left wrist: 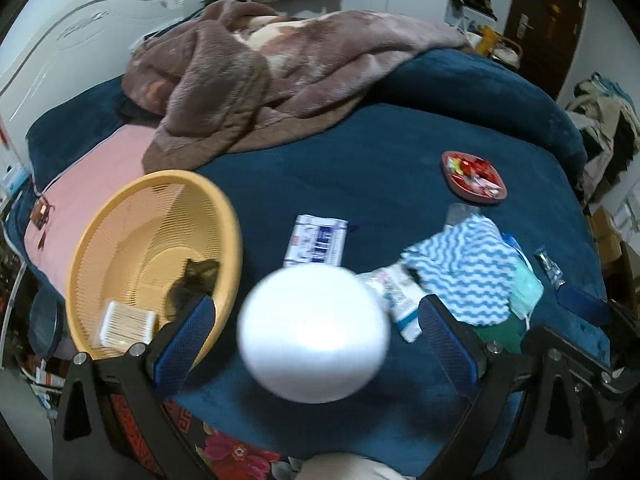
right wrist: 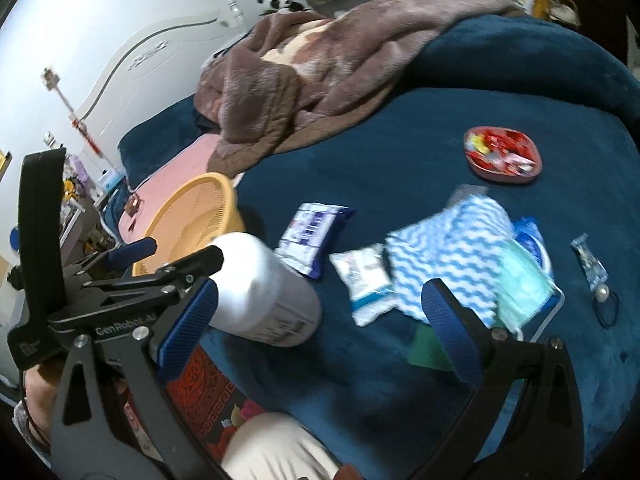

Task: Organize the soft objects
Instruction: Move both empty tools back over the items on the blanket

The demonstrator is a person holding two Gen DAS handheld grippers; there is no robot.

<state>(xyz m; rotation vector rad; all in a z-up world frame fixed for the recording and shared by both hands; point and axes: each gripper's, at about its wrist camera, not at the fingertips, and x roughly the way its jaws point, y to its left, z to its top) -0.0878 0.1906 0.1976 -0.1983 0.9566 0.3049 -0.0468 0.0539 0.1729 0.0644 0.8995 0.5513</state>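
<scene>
1. roughly: bed point(left wrist: 360, 152) has a plush dark-blue cover; a fuzzy brown blanket point(left wrist: 248, 80) is heaped at its far side.
2. soft items near the right: wavy blue-white cloth point(left wrist: 460, 268), crumpled, touching a teal face mask point(left wrist: 524, 284); flat tissue pack point(left wrist: 316, 240) lies apart.
3. round slatted yellow basket point(left wrist: 132, 232), tilted, holds a clear box of cotton swabs point(left wrist: 126, 326) and a dark fuzzy item point(left wrist: 192, 284).
4. red dish point(left wrist: 450, 160) holds bright wrapped sweets.
5. left hand-held gripper point(left wrist: 316, 300): fingers wide apart; smooth white bottle point(left wrist: 314, 332), blurred, sits between them without touching either pad.
6. right hand-held gripper point(right wrist: 320, 284): fingers apart, empty, above the bed edge.
</scene>
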